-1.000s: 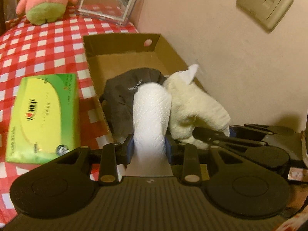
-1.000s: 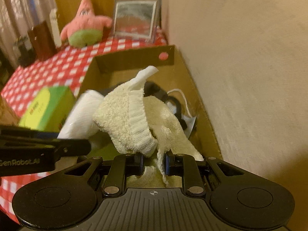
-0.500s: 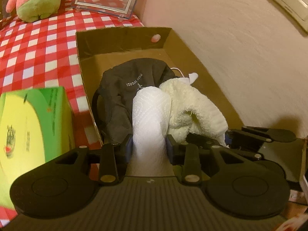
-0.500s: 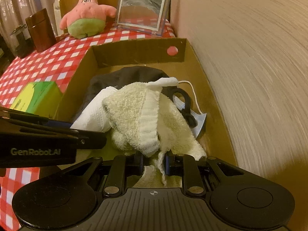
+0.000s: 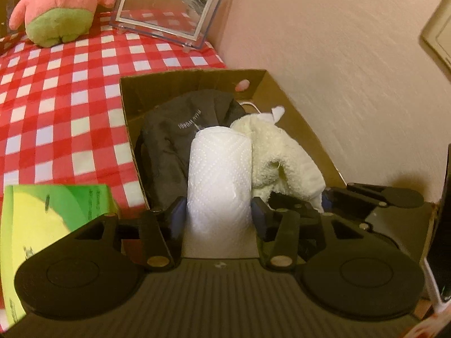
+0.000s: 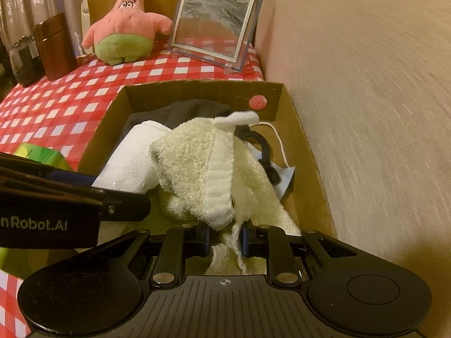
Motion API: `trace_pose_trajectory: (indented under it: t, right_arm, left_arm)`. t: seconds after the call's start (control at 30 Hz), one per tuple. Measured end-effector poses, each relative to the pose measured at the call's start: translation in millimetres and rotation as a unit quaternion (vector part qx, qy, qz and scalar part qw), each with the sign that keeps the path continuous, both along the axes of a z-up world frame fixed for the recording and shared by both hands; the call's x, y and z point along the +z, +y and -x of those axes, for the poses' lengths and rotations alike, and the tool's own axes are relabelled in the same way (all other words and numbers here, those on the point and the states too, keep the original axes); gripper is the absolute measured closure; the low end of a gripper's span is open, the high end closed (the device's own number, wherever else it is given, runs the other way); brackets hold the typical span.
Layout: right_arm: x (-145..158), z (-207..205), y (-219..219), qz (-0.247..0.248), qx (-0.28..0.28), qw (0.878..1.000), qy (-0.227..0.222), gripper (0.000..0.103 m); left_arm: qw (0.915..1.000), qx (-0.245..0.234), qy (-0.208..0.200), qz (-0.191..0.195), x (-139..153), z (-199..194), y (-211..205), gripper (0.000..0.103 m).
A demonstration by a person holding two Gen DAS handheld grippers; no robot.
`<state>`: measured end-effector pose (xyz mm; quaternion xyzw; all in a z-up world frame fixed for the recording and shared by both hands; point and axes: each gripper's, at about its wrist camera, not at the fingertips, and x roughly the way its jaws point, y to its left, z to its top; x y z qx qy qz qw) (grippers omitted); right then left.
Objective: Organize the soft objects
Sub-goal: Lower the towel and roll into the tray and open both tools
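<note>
My left gripper [image 5: 218, 215] is shut on a white paper towel roll [image 5: 220, 174] and holds it over the near end of the cardboard box [image 5: 174, 77]. My right gripper [image 6: 225, 238] is shut on a cream fluffy towel [image 6: 208, 169], right beside the roll, also in the box [image 6: 203, 86]. A dark cloth bag [image 5: 172, 129] lies in the box under both. The towel also shows in the left wrist view [image 5: 279, 155], the roll in the right wrist view [image 6: 132, 160].
A green tissue pack [image 5: 42, 225] lies left of the box on the red checked cloth [image 5: 56, 98]. A pink starfish plush [image 6: 124, 28], a framed picture [image 6: 214, 25] and a brown jar [image 6: 55, 46] stand at the back. The wall [image 6: 366, 84] runs along the right.
Both grippers have moved down and forward into the box with the roll and the towel. The views have tilted up, so the plush and picture show more.
</note>
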<state>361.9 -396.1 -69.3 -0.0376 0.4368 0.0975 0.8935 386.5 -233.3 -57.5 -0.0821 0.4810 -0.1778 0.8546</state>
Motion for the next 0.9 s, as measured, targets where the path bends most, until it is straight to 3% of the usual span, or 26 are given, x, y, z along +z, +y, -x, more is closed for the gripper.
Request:
trace_pose_trajectory:
  t: [0.23, 0.3, 0.37, 0.43, 0.9]
  right_arm:
    - [12, 32, -12, -0.014, -0.014, 1.0, 0.024, 0.082]
    - [13, 40, -17, -0.026, -0.019, 0.999, 0.03, 0.074]
    - [15, 49, -20, -0.03, -0.018, 0.999, 0.031, 0.056]
    - [17, 59, -20, -0.025, -0.017, 0.999, 0.026, 0.051]
    - [45, 113, -21, -0.031, -0.029, 0.999, 0.004, 0.048]
  left_arm:
    - [0.9992, -0.027, 0.014, 0.025, -1, 19, -4, 0.057]
    - [0.9988, -0.034, 0.017, 0.031, 0, 26, -5, 0.057]
    - [0.9984, -0.039, 0.02, 0.035, 1, 34, -4, 0.056]
    - [0.9983, -0.043, 0.021, 0.034, 3, 42, -2, 0.053]
    - [0.9989, -0.016, -0.01, 0.043, 38, 86, 25, 0.042]
